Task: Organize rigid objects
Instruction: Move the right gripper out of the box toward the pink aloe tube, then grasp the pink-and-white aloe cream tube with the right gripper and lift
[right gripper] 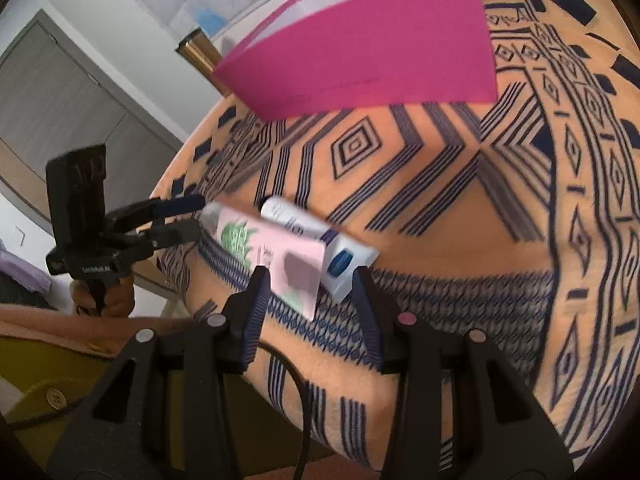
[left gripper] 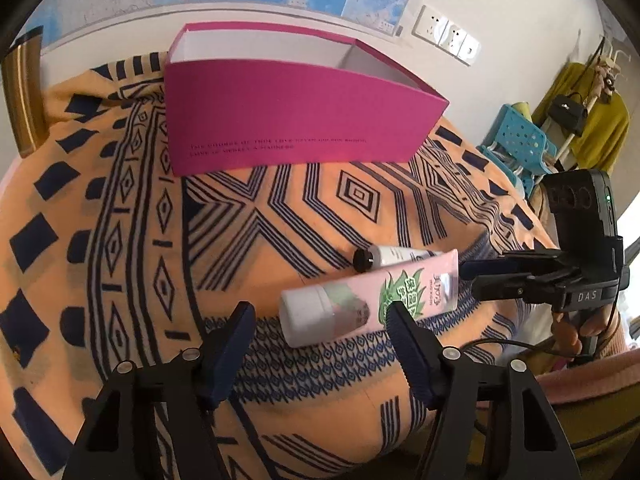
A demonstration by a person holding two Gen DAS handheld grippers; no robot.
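Observation:
A pink tube (left gripper: 372, 300) (right gripper: 264, 244) with a white cap and green leaf print lies on the orange patterned cloth (left gripper: 120, 240) (right gripper: 480, 200). A white tube (left gripper: 390, 255) (right gripper: 340, 260) with a black cap lies against it, partly under it. My left gripper (left gripper: 320, 312) (right gripper: 196, 218) is open, its tips at the pink tube's cap end. My right gripper (right gripper: 310, 284) (left gripper: 472, 280) is open at the tubes' flat ends. An open magenta box (left gripper: 288, 120) (right gripper: 360, 52) with a white inside stands behind them.
The cloth-covered table drops off at its near and side edges. A wall with a map and sockets (left gripper: 444, 36) is behind the box. A blue stool (left gripper: 516, 140) and a rack with a yellow garment (left gripper: 600, 128) stand beyond the table. A grey door (right gripper: 60, 100) is at the other side.

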